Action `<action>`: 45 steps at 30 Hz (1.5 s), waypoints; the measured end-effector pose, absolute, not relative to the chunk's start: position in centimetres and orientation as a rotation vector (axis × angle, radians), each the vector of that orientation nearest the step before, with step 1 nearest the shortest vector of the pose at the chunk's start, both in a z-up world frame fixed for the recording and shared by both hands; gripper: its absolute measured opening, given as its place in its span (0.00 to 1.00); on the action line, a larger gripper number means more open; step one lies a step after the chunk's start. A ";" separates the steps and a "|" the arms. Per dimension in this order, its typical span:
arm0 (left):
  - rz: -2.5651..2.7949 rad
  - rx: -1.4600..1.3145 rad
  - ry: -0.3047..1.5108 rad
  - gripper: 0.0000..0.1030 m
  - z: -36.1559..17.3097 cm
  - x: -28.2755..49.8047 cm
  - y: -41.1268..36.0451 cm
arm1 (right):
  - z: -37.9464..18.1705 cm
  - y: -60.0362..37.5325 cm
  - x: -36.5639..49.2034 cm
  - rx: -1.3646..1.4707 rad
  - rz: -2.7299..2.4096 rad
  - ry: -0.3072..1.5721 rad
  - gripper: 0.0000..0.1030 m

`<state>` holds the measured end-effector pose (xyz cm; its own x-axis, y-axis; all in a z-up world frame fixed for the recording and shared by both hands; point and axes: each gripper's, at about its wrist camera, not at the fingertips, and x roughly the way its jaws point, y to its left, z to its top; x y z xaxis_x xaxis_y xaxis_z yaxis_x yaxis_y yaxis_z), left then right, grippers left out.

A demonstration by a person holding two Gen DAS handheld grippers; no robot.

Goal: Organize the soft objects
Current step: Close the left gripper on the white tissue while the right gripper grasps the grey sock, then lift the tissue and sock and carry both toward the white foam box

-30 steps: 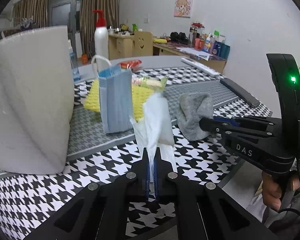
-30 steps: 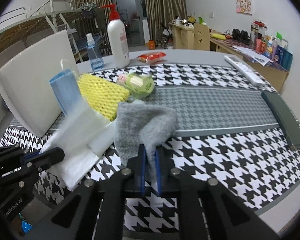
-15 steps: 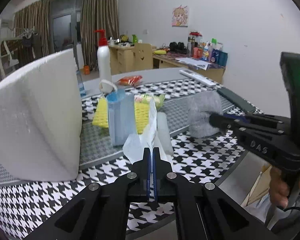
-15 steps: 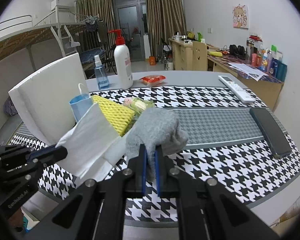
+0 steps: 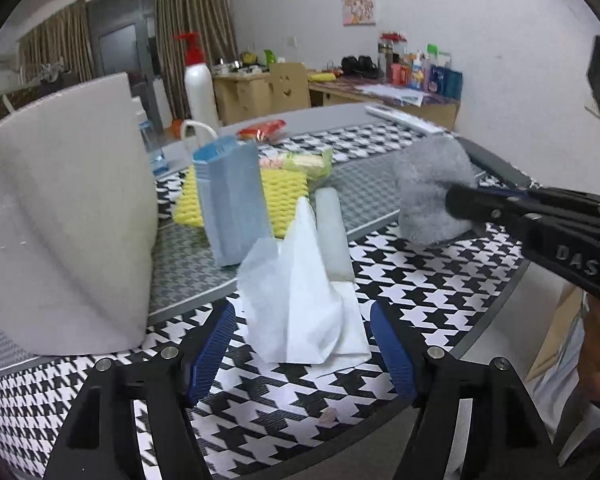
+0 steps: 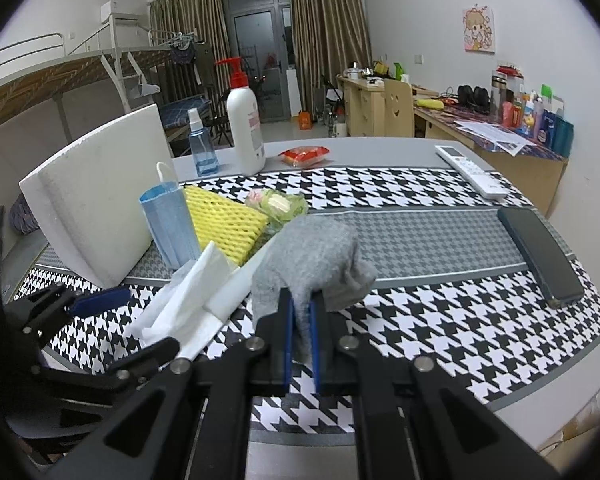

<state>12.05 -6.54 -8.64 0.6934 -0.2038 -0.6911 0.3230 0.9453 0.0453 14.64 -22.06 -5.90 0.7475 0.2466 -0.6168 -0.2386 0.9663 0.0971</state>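
Dorm-type room: curtained door far, desks along the right wall, table (image 6: pixel 380 152) under a houndstooth cloth (image 6: pixel 420 320).

Left gripper (image 5: pixel 300 344): jaws opening, pads clear of the tissue (image 5: pixel 296 300) standing between them. Tissue peaked and crumpled, resting on the cloth at the near edge; likely just set down to join the soft pile.

Right gripper (image 6: pixel 300 320): clamped narrow on a fold of the grey cloth (image 6: pixel 312 256). Fuzzy, limp, bunched, draping over the jaw tips; bulk hangs at or just above the surface, contact not clear. Probably carried toward the same group.

Just beyond the tissue: white roll (image 5: pixel 332 236), blue mask (image 5: pixel 232 196) propped upright, yellow foam net (image 6: pixel 224 220), green wrapped item (image 6: pixel 278 204). Soft things clustered at left centre, apparently as the sorting zone.

Left: white foam board (image 6: pixel 96 196), leaning. Far: pump bottle (image 6: pixel 244 128), spray bottle (image 6: pixel 202 140), red packet (image 6: pixel 304 156). Right: remote (image 6: pixel 470 172), dark case (image 6: pixel 540 252), well apart from the pile.
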 end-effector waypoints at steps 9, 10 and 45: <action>-0.275 0.177 0.829 0.69 -9.8 14.2 -7.3 | -6.3 -22.9 14.8 0.030 0.257 0.687 0.10; -0.274 0.181 0.831 0.68 -9.9 14.3 -7.4 | -6.4 -23.0 14.8 0.031 0.257 0.688 0.10; -0.334 0.156 0.611 0.04 -2.5 10.3 -6.6 | -2.7 -22.0 13.6 0.017 0.322 0.584 0.10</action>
<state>10.29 -6.61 -2.53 0.7678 -0.2613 -0.5850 0.3523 0.9348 0.0449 13.57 -22.00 -2.70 0.7858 0.3030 -0.5392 -0.2935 0.9500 0.1062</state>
